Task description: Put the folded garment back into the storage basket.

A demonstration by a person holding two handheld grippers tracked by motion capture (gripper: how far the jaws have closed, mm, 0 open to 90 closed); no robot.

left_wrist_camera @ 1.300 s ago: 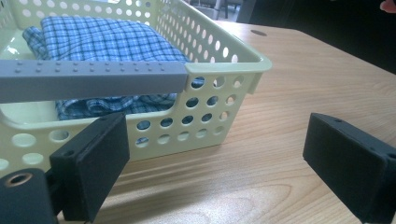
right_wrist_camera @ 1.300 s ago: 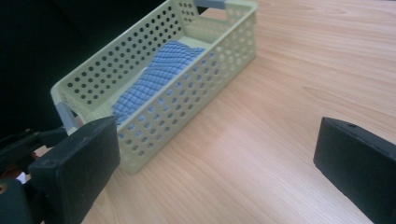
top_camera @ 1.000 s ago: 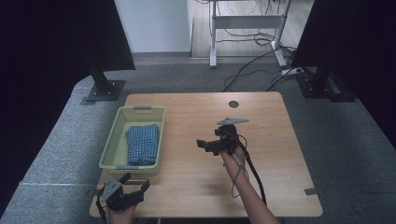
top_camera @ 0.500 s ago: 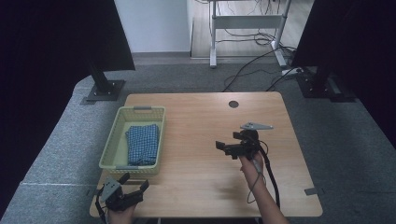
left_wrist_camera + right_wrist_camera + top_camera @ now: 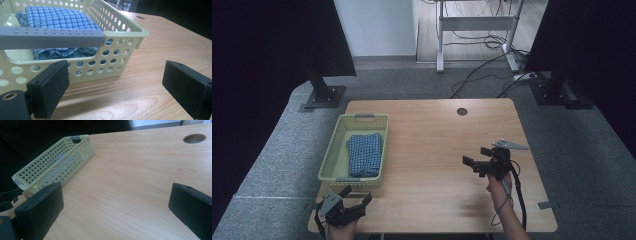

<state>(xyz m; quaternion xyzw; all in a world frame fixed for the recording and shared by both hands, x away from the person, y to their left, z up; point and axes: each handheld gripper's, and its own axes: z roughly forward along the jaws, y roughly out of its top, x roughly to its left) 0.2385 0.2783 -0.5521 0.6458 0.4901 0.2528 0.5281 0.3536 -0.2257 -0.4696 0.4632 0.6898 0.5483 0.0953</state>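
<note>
A pale yellow-green perforated basket [image 5: 328, 161] with grey handles sits on the table's left side and holds a folded blue checked cloth [image 5: 365, 154]. My left gripper [image 5: 357, 199] rests open at the front left corner, just short of the basket's near end; its own view shows the basket [image 5: 130, 37] and the cloth [image 5: 57, 17] close ahead. My right gripper [image 5: 477, 157] is open over the right part of the table, pointing left, with nothing between its jaws. Across bare wood in its view stands the basket [image 5: 52, 167].
The wooden table [image 5: 432, 130] has a round cable hole [image 5: 462, 111] near its far edge. Black monitor stands [image 5: 324, 92] and a desk frame with cables [image 5: 472, 55] stand on the grey carpet beyond. A cable trails from the right gripper along the forearm.
My right gripper has drawn back toward the front right of the table, away from the middle, and stays open. The left gripper has not moved.
</note>
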